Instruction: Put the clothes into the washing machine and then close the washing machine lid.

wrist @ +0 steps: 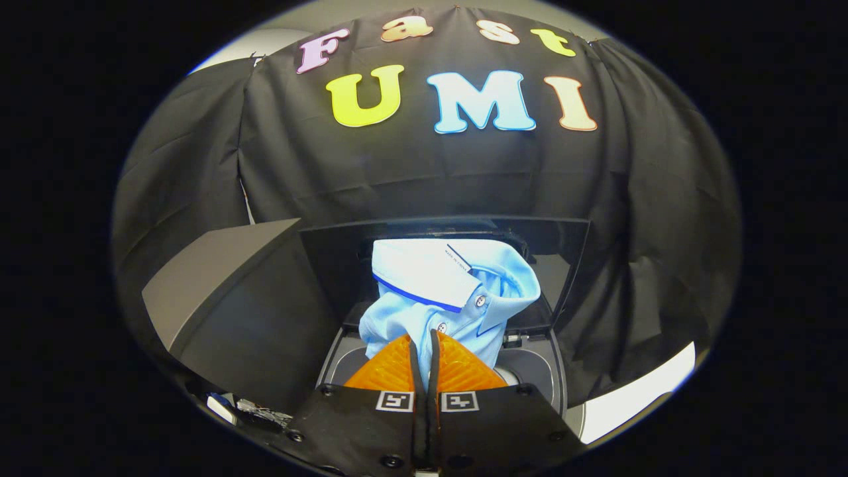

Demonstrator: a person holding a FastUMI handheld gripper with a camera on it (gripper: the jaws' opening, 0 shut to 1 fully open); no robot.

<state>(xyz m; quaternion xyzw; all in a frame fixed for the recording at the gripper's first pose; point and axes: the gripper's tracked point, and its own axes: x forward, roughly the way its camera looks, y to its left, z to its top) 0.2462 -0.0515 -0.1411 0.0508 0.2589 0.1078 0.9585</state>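
Observation:
A light blue polo shirt point(450, 291) with a dark-trimmed collar and white buttons hangs bunched up just ahead of my fingers. My gripper point(424, 341) is shut on the shirt, a thin fold of its cloth pinched between both fingers. Below and behind the shirt is the washing machine point(536, 371), its grey top rim and round opening partly covered by the cloth and my fingers. The machine's dark lid point(556, 252) stands raised upright behind the shirt.
A dark grey slanted box or panel point(232, 298) stands close to the left of the machine. Small cluttered items point(258, 411) lie low at the left. A pale floor strip point(636, 397) shows at the right, beyond the machine.

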